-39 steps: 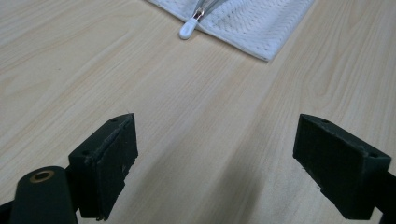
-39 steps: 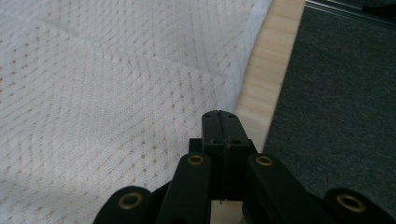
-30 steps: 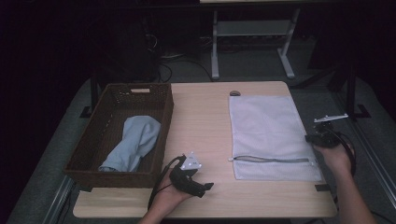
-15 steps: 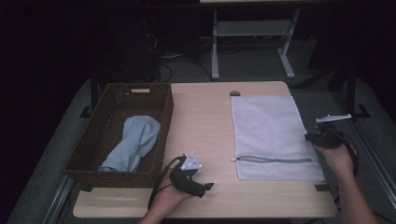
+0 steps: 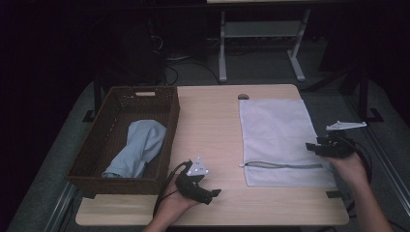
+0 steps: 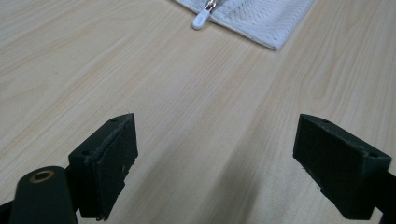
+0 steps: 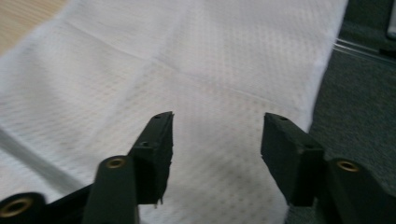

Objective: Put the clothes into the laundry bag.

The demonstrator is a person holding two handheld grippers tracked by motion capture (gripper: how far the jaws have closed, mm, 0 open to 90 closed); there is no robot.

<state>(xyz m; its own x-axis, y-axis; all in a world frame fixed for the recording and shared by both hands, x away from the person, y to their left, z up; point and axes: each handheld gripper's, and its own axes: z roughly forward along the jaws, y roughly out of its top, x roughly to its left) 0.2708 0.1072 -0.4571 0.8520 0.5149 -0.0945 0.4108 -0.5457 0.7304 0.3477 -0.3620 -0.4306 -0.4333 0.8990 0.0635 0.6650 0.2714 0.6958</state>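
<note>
**Both grippers empty, mesh bag flat on the table**

Left gripper (image 5: 215,192): sits at the near table edge, held in the person's left hand (image 5: 175,205), jaws spread wide, nothing between them. In the left gripper view its own jaws (image 6: 212,163) frame bare wood only. Just ahead of it, apart from the jaws: the near corner of the white mesh laundry bag (image 6: 261,18) and the white zipper pull (image 6: 201,20). No contact.

Right gripper (image 5: 312,147): held in the person's right hand (image 5: 349,164) at the right edge of the bag, near the zipper end. Jaws have just been opening; now partly spread, nothing gripped. In the right gripper view the jaws (image 7: 215,140) hang above the mesh fabric (image 7: 154,79), clear of it. Grey floor is just to the right of its right jaw.

Bag (image 5: 278,135): lies flat on the wooden table (image 5: 212,121), between the two grippers and running away from both. The zipper (image 5: 283,165) crosses its near end, at about the right gripper's level, and looks closed.

Farther out, left of and beyond the left gripper: brown wicker basket (image 5: 167,140) with a light blue cloth (image 5: 138,147) inside. Small dark object (image 5: 243,96) on the table just past the bag's far left corner; can't tell what it is.
</note>
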